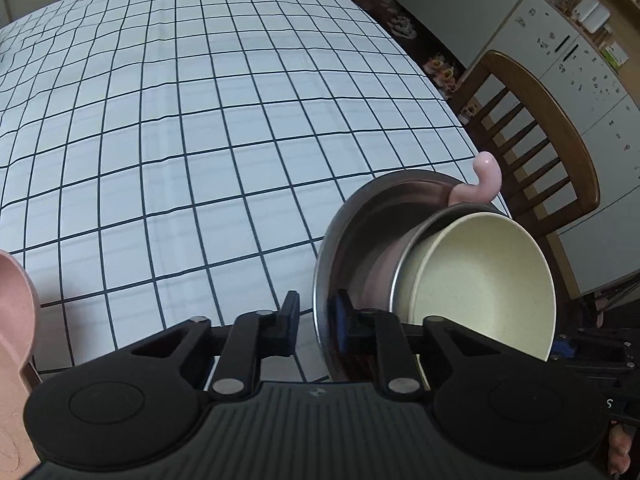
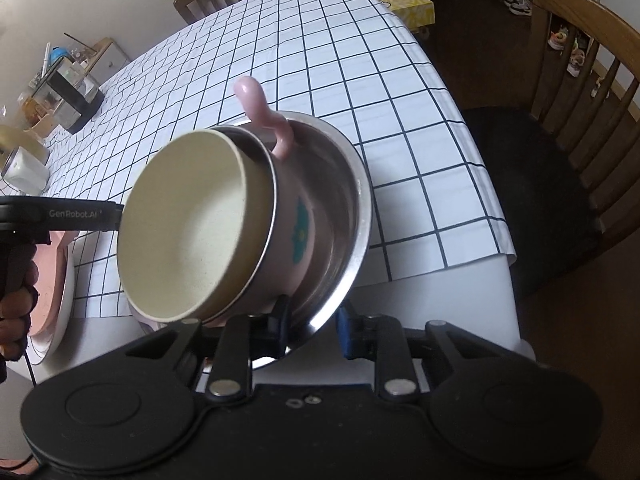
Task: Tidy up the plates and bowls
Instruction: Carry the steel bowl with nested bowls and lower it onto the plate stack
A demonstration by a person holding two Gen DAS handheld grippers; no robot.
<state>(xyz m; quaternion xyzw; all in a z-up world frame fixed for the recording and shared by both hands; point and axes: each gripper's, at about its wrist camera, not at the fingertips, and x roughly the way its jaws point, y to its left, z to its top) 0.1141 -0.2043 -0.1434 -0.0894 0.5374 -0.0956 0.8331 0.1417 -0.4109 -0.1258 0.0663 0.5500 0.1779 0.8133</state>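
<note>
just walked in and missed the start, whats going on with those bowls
A person holds a tool in each hand, tidying dishes on the checked tablecloth. Both tools grip the rim of the steel bowl from opposite sides: the left tool and the right tool. Nested inside are a pink cup and a cream bowl. A pink dish lies nearby.

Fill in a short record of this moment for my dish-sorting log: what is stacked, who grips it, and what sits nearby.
stack: cream bowl nested in pink cup, both inside steel bowl
stack pose: tilted, above table edge
left claw: shut on steel bowl rim
right claw: shut on the opposite rim
surface: checked cloth
nearby: pink plate at table edge; chair beside table
</note>
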